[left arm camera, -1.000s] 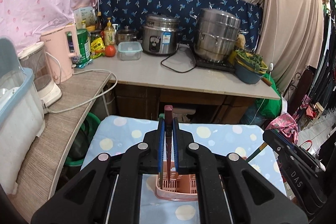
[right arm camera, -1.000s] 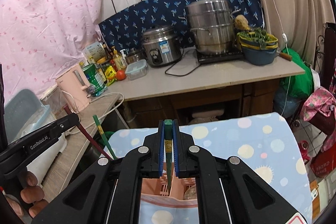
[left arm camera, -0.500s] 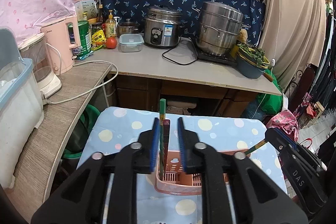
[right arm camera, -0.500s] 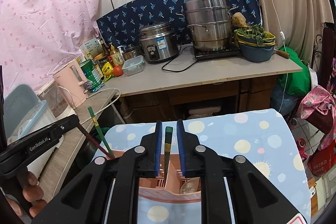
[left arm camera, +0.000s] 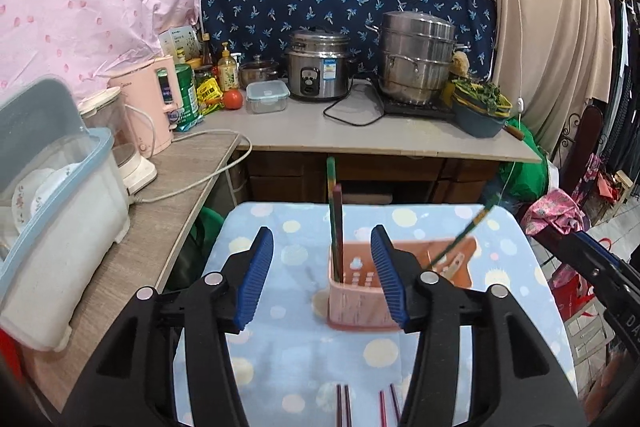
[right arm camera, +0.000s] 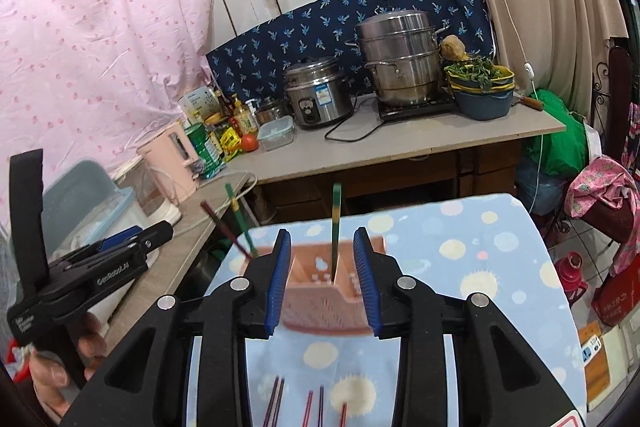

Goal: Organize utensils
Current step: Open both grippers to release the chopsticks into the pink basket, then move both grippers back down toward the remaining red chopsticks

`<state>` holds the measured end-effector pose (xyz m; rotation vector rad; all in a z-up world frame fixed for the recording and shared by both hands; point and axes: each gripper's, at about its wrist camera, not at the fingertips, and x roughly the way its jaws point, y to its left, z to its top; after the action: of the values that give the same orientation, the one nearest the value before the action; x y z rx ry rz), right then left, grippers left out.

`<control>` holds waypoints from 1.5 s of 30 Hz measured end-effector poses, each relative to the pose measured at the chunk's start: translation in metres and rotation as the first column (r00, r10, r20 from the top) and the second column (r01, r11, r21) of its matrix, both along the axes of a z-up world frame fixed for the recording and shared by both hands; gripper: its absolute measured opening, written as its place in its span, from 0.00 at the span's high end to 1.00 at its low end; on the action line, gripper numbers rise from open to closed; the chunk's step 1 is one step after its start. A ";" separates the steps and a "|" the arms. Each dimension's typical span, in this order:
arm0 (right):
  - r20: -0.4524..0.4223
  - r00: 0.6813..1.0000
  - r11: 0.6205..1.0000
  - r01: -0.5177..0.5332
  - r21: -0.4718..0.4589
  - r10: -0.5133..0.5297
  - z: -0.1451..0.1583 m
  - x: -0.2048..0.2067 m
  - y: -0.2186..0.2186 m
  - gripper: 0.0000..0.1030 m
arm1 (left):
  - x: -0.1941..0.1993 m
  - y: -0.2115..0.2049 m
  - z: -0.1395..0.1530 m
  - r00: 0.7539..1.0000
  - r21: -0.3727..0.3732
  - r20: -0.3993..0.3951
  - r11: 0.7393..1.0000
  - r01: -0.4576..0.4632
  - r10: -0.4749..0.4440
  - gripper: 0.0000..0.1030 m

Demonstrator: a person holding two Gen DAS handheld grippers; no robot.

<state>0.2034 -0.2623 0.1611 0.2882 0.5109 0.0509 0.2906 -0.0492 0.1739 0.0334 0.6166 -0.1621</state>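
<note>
Both claws stood wide open, empty: left gripper [left arm camera: 322,277], right gripper [right arm camera: 322,277]. Chopsticks [left arm camera: 335,227] sat upright in the pink utensil caddy [left arm camera: 360,297]. Loose chopsticks [right arm camera: 308,403] lay on the tablecloth [right arm camera: 500,247]; best pinch those mid-shaft.

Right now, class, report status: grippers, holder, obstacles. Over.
Left gripper open, empty. Right gripper open, empty. Three chopsticks standing in pink holder; more chopsticks lying on the cloth. Nothing in the way.
</note>
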 end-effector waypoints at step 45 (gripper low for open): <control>-0.435 0.898 0.993 -0.100 -0.056 0.065 -0.218 -0.199 0.073 0.68 | -0.199 0.038 -0.213 0.935 0.034 -0.350 0.997 0.064 -0.048 0.53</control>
<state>0.0039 -0.1894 -0.0573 0.2004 0.9673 0.0495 0.0918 -0.0111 -0.0392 0.0664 0.9762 -0.2120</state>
